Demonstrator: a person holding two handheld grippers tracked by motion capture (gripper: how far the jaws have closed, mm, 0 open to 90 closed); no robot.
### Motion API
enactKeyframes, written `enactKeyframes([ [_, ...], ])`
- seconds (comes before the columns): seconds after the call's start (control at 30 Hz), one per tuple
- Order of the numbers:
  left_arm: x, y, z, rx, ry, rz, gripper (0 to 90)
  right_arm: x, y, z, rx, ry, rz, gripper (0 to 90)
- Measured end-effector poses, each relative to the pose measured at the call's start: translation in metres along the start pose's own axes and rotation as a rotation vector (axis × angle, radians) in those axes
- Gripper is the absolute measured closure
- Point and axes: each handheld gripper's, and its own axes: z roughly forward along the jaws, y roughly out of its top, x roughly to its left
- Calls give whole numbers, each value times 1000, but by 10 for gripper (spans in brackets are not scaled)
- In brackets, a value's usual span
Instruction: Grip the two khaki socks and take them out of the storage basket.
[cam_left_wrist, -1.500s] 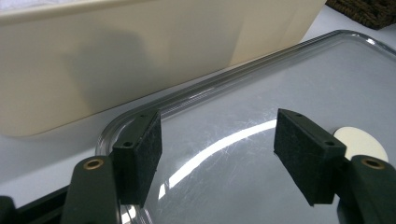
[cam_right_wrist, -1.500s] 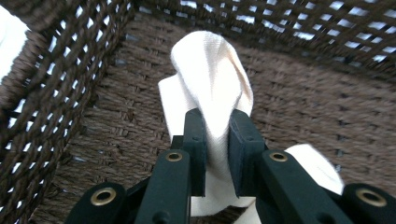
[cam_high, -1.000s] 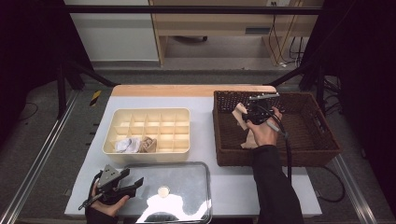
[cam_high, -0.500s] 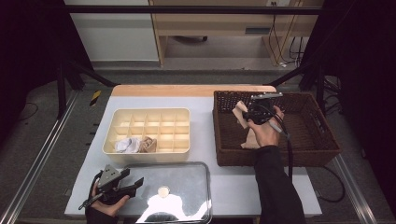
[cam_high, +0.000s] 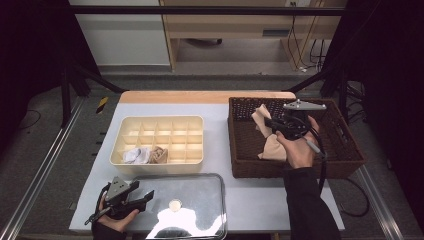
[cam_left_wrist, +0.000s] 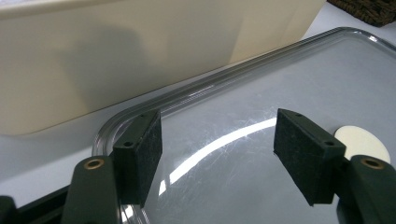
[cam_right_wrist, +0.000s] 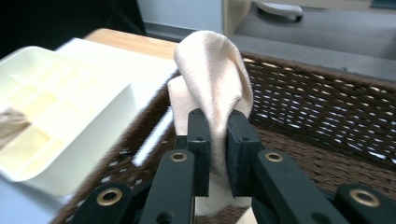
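Note:
A beige cloth (cam_right_wrist: 210, 70) stands pinched between the black jaws of my right gripper (cam_right_wrist: 218, 154), which is shut on it. From above, that gripper (cam_high: 270, 122) holds the cloth (cam_high: 260, 118) up over the left half of the brown wicker basket (cam_high: 240, 170). More beige cloth (cam_high: 274, 147) lies on the basket floor below the hand. My left gripper (cam_high: 147, 195) rests at the table's front left, its jaws open and bare (cam_left_wrist: 217, 149) over a clear plastic lid (cam_left_wrist: 280, 84).
A cream compartment tray (cam_high: 157, 118) sits mid-table; a white cloth (cam_high: 132, 155) and a tan cloth (cam_high: 157, 154) fill two front cells. The clear lid (cam_high: 200, 200) carries a small white disc (cam_high: 175, 204). The tray's wall (cam_left_wrist: 116, 56) stands just beyond the left jaws.
My right gripper has risen a little inside the basket with the beige cloth in its jaws. The left gripper has stayed where it was.

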Motion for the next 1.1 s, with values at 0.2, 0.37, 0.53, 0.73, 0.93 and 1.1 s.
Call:
enactKeyframes([
  [0.2, 0, 0, 0, 2, 1, 3, 324, 21, -2, -18, -31, 61, -44, 820],
  [0.37, 0, 0, 0, -2, 1, -1, 324, 40, -6, -28, -60, 126, -82, 820],
  [0.53, -1, 0, 0, 0, 3, 2, 324, 57, -11, -37, -92, 198, -114, 820],
  [0.73, -1, 0, 0, -1, 3, 2, 325, 81, -21, -41, -102, 288, -145, 819],
  [0.93, -1, 0, -1, -1, 4, 1, 329, 101, -37, -36, -89, 373, -163, 818],
  [1.1, -1, 1, -1, 0, 5, 4, 330, 115, -55, -25, -48, 416, -177, 817],
])
